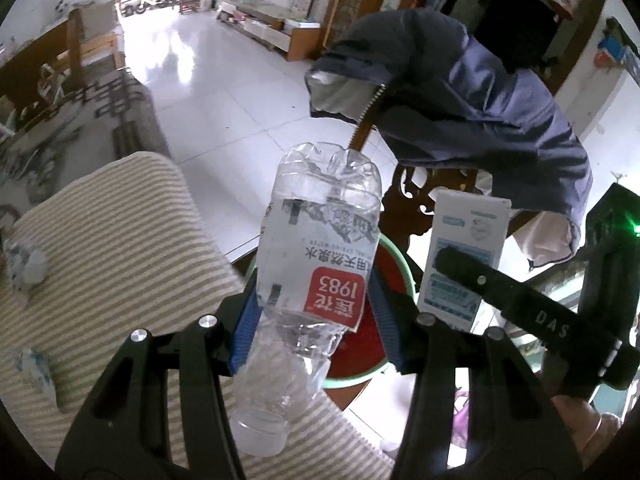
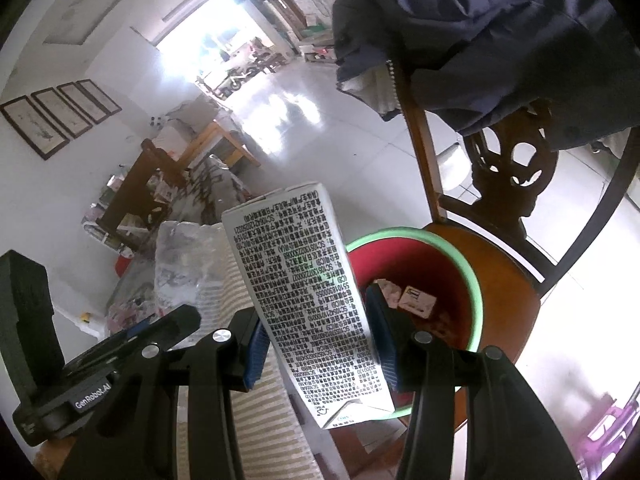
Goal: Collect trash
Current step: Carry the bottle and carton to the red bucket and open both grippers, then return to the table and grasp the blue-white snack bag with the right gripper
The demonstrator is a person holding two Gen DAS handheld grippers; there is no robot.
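— Glossy white floor tiles behind; wooden chair [image 2: 496,264] draped with a blue jacket [image 1: 480,92], red bin [image 2: 416,280] on its seat. Step in hand?

— Carrying to the bin. Left of the bin: left gripper [image 1: 312,320], fingers part-closed, clamped on a crushed plastic bottle [image 1: 316,256]. Closer in, at the rim: right gripper [image 2: 320,340], fingers narrowed, pinching a printed carton [image 2: 304,292].

— Next?

— Probably: bring each over the bin's mouth, then spread the fingers.
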